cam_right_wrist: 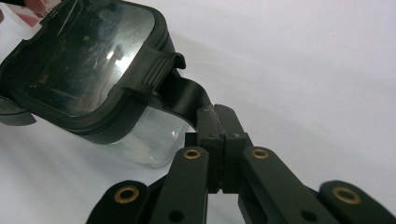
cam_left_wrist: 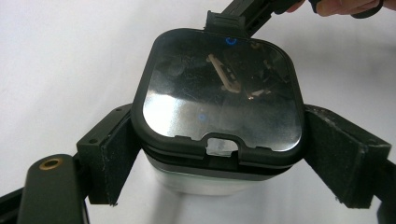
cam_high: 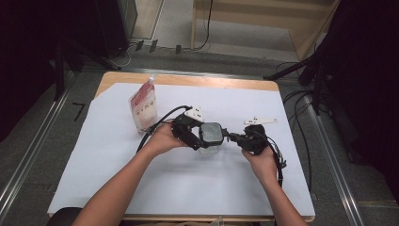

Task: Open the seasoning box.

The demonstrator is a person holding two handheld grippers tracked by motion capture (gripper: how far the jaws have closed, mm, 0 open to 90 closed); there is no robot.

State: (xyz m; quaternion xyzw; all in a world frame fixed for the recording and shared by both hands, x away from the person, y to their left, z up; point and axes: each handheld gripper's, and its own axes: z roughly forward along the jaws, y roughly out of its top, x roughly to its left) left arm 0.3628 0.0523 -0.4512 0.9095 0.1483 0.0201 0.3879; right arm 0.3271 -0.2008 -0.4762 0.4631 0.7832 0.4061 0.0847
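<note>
**Two grippers gripping one clear container at mid-table**

In the left gripper view, the left gripper (cam_left_wrist: 219,158) is spreading its jaws wide around a clear container (cam_left_wrist: 205,179), with the padded fingers (cam_left_wrist: 114,156) pressing against its two opposite sides just below the black-framed lid (cam_left_wrist: 219,93). The lid's glossy window is reflecting the room above, and a notch is sitting at its near edge.

In the right gripper view, the right gripper (cam_right_wrist: 219,123) is holding its jaws pressed together on a thin black latch tab (cam_right_wrist: 184,95) that is hanging off the lid's (cam_right_wrist: 88,60) edge beside a ribbed clip. The container's (cam_right_wrist: 149,140) transparent wall is showing beneath the lid.

In the high view, the container (cam_high: 211,136) is sitting at the middle of the table (cam_high: 188,80), on a white sheet (cam_high: 188,188). The left gripper (cam_high: 200,136) is reaching it from the left and the right gripper (cam_high: 230,137) from the right. The left hand (cam_high: 162,140) and the right hand (cam_high: 261,160) are each wrapping a gripper body, with forearms coming in from the near edge.

A red and white pouch (cam_high: 143,106) is standing at the far left of the sheet, well apart from the container. Black cables are trailing from both grippers.
</note>
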